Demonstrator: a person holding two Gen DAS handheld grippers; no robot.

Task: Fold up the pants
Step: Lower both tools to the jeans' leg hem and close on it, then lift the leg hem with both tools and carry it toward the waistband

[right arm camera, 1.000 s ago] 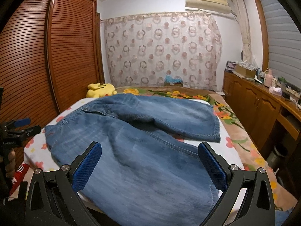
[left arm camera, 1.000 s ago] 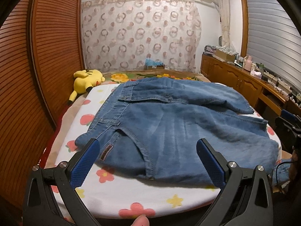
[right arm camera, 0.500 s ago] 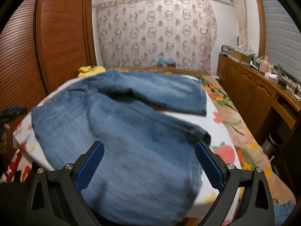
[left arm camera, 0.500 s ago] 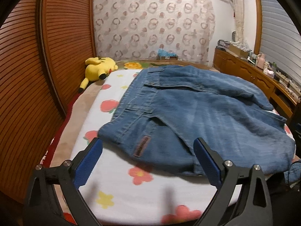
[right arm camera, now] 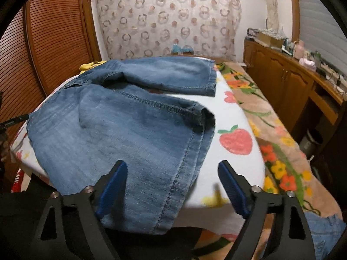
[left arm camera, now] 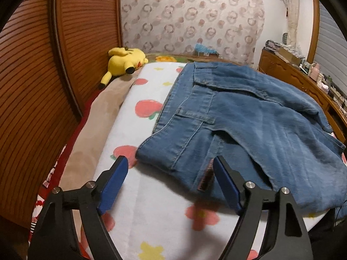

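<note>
- left gripper (left arm camera: pixel 170 173): jaws closing, pants (left arm camera: pixel 249 121) waistband corner framed between them, apparently untouched
- right gripper (right arm camera: pixel 172 176): jaws closing, leg hem between, ungripped

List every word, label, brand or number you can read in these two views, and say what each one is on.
None can be read.
Brown patch on the jeans waistband, left wrist view: any lettering is too blurred to read.
White marking on the dark object at the left edge, right wrist view: too small and blurred to read.
Boxes and bottles on the wooden sideboard: labels too small to make out.
</note>
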